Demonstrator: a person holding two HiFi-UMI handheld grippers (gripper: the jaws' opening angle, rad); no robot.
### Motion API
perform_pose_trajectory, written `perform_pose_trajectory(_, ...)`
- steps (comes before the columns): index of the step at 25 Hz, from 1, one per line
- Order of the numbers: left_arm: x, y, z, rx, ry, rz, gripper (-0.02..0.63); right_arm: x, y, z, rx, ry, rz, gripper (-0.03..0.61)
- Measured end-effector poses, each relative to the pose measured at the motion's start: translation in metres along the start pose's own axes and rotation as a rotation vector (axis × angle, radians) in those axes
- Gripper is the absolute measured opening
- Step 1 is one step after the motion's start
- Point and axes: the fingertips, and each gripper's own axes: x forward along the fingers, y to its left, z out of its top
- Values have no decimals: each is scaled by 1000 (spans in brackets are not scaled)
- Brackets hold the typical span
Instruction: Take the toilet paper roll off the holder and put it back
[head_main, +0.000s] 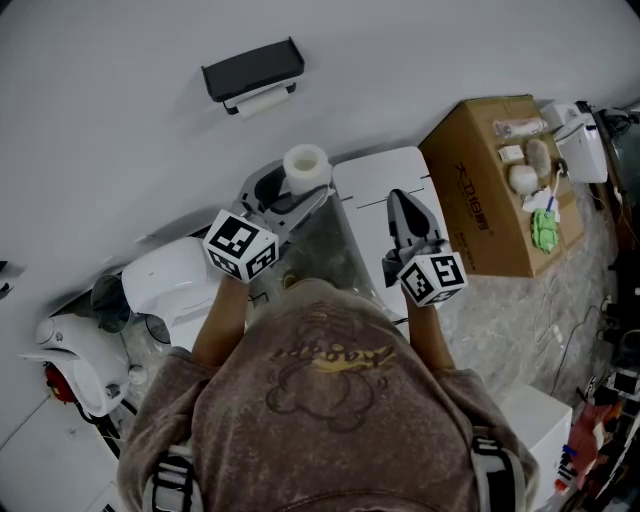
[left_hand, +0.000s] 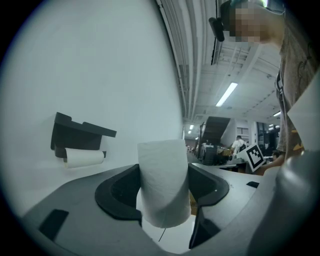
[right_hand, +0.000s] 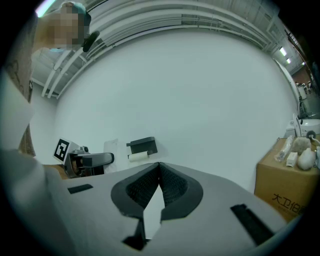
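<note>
A white toilet paper roll (head_main: 306, 164) (left_hand: 164, 187) stands upright between the jaws of my left gripper (head_main: 297, 190) (left_hand: 165, 200), which are shut on its sides. The black wall holder (head_main: 252, 68) (left_hand: 77, 134) (right_hand: 142, 145) hangs on the white wall ahead and up to the left. A thin white roll (head_main: 262, 100) (left_hand: 84, 158) (right_hand: 138, 156) sits on its bar. My right gripper (head_main: 402, 207) (right_hand: 159, 166) is to the right of the left one, its jaws shut with nothing in them. Both grippers are well short of the holder.
A cardboard box (head_main: 488, 195) (right_hand: 285, 187) with several small items on top stands at the right. A white panel (head_main: 384, 185) lies between the grippers and the box. White rounded fixtures (head_main: 165, 285) sit at the lower left.
</note>
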Motion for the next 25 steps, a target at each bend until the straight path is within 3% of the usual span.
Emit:
perform_pose_trajectory(10,3,-3,19,-4,-30,-27,302,2,3,-1,2,0,3,-3)
perform_pose_trajectory(25,14,31,104,68,-126,-3,302,10,1,-1,7,0,15,-3)
